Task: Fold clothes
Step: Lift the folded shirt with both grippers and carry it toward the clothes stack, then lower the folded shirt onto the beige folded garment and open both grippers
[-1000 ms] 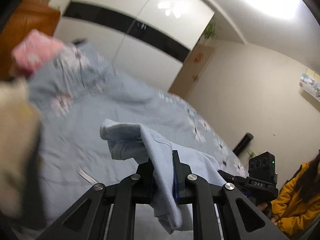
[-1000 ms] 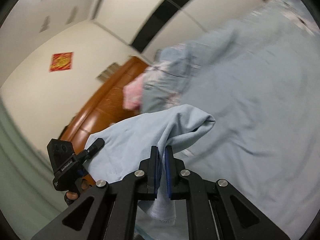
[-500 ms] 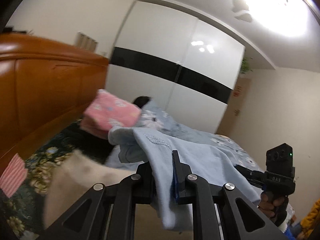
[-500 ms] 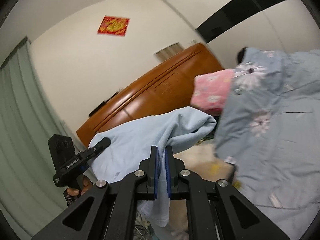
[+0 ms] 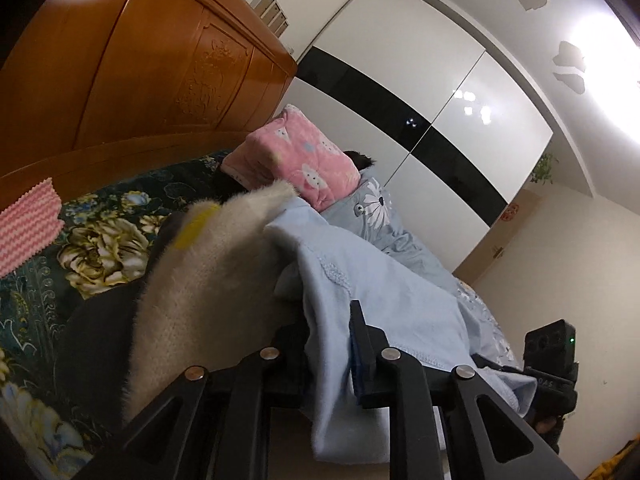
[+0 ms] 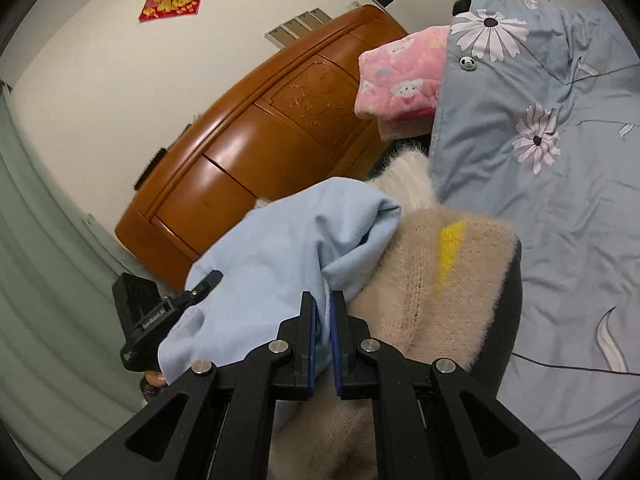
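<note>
A folded light blue garment hangs between both grippers, just over a cream fuzzy sweater with a yellow patch that lies folded on a dark garment. My left gripper has the blue cloth filling its gap; its jaws are opening, and the left finger is hidden by the cloth. My right gripper is shut on another bunched edge of the garment. Each view shows the other gripper's black body at its side, at the right in the left wrist view and at the left in the right wrist view.
A wooden headboard stands behind the pile. A pink folded blanket and a blue flowered duvet lie beside it. The dark floral sheet carries a pink striped cloth. A white wardrobe closes the far wall.
Both grippers swung with the blue garment from over the duvet to the headboard end, and it now hangs over the cream sweater. The left jaws stand slightly wider.
</note>
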Demonstrator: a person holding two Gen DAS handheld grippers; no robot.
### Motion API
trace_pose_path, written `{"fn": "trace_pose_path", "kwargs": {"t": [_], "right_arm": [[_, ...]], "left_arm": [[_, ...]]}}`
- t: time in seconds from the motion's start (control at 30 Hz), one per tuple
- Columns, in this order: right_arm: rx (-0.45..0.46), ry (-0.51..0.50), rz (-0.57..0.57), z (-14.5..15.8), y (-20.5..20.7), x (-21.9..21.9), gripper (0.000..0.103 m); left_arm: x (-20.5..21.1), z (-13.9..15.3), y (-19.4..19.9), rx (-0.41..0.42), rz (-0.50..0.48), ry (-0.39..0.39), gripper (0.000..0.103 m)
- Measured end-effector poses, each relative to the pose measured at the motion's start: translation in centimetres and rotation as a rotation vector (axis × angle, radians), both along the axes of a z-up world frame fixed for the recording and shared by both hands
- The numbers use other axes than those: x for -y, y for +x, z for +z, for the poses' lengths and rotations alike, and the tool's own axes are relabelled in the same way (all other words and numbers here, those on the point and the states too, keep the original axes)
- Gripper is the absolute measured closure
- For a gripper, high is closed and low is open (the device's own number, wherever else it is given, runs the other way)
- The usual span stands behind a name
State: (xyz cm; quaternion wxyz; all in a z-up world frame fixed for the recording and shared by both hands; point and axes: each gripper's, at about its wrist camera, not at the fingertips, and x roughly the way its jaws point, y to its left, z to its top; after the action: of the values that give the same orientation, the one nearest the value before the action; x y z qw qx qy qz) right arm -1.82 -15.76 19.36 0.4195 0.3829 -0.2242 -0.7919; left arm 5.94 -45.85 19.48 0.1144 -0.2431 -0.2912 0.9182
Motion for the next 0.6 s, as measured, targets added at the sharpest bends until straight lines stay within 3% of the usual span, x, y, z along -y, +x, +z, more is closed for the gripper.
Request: {"fn": "trace_pose_path", "kwargs": {"t": [0.03,0.1,0.17,0.33,0.47,0.6], "right_arm": [[-0.001,0.011,0.001,0.1,-0.1,-0.1,0.096],[-0.011,0.036,0.0,0.7,-0.1,-0.3,0.094],[-0.03,0.065,-0.009,1.6,0.0,-0.6,0.092],[-0.122,0.127,-0.092,4.2,1.0,-1.7,0.09],[-0.196,0.126,-0.049,5.3,2.6,0.2,0.084],[-0.236,0.193,-0.011,4.4,3.2,3.3,0.081]], "left_arm": [[0.3,0.4,0.3,0.004,0.0,0.018,0.077],[1.3,1.3,1.1,0.013,0.035,0.028,0.056],[2.3,2.5,2.4,0.004,0.09,0.015,0.042],[1.7,5.3,4.5,-0.051,0.161,-0.078,0.042],[-2.8,6.0,3.6,-0.06,0.1,-0.267,0.042],[-5.8,4.2,1.1,0.028,0.057,-0.38,0.042]]}}
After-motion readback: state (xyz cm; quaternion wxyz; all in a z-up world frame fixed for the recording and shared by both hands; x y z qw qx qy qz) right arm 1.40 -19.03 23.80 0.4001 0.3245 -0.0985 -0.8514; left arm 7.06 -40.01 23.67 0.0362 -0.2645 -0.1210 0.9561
